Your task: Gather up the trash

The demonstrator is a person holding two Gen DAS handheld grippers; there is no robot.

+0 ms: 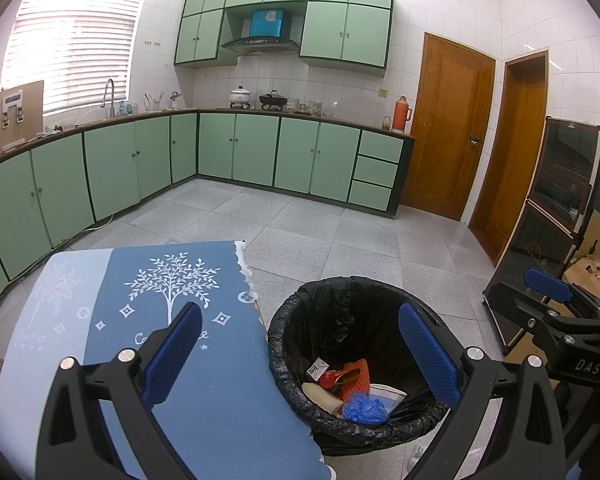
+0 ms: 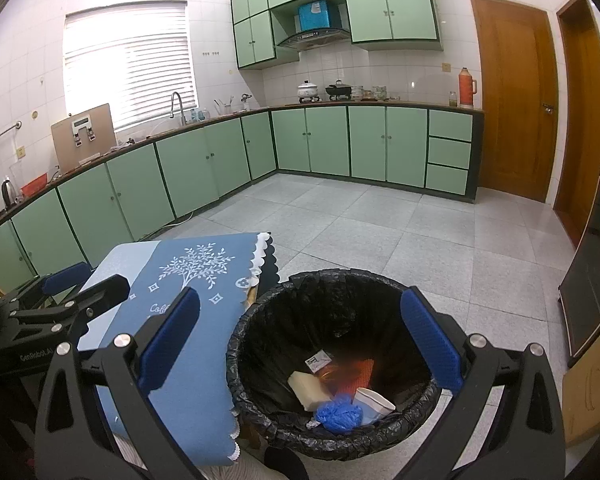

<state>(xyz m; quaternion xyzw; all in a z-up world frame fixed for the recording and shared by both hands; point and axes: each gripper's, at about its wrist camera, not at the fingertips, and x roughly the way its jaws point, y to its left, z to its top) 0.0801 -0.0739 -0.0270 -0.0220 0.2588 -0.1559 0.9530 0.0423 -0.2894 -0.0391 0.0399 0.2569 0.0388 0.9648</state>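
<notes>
Trash sits inside the round black-lined bin [image 2: 332, 364] beside the blue-clothed tabletop [image 1: 204, 360]; my left jaws [image 1: 300, 356] and right jaws [image 2: 300, 344] hang released and empty, so I should scan for leftovers.

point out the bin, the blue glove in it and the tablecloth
bin [image 2: 260, 426], right wrist view, front rim of the black liner
blue glove [image 2: 338, 414], right wrist view, middle of the crumpled ball
tablecloth [image 1: 220, 400], left wrist view, bare dark blue part
</notes>
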